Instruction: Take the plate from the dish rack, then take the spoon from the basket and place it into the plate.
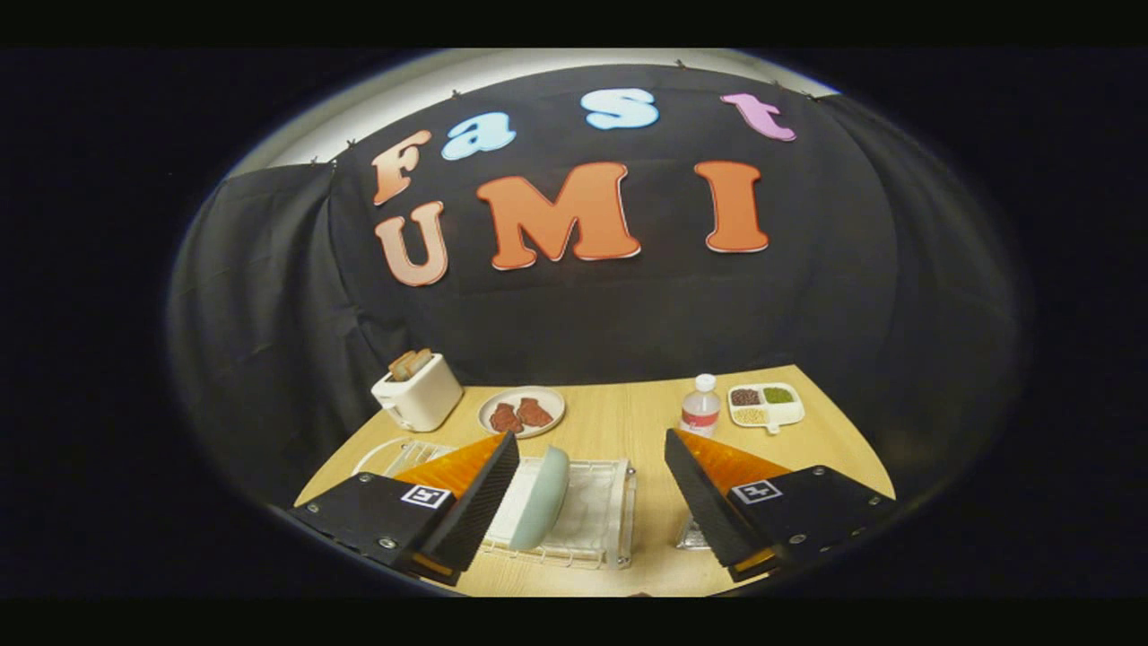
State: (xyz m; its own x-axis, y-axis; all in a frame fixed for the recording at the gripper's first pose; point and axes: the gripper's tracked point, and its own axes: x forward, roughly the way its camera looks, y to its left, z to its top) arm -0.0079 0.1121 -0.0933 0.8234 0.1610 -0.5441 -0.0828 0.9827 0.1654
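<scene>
A pale blue-green plate (543, 498) stands on edge in a white wire dish rack (596, 516) on the wooden table. My gripper (592, 440) hovers above the rack, open wide with nothing between its fingers. The left finger (480, 489) overlaps the rack's left part, right beside the plate. The right finger (704, 489) is off to the rack's right. A white wire basket (395, 455) shows partly behind the left finger; I cannot make out a spoon in it.
Beyond the fingers stand a white toaster (419, 391) with bread, a plate of brown food (521, 411), a small bottle (700, 406) and a divided tray (765, 405) of grains. A clear object (692, 536) peeks out under the right finger.
</scene>
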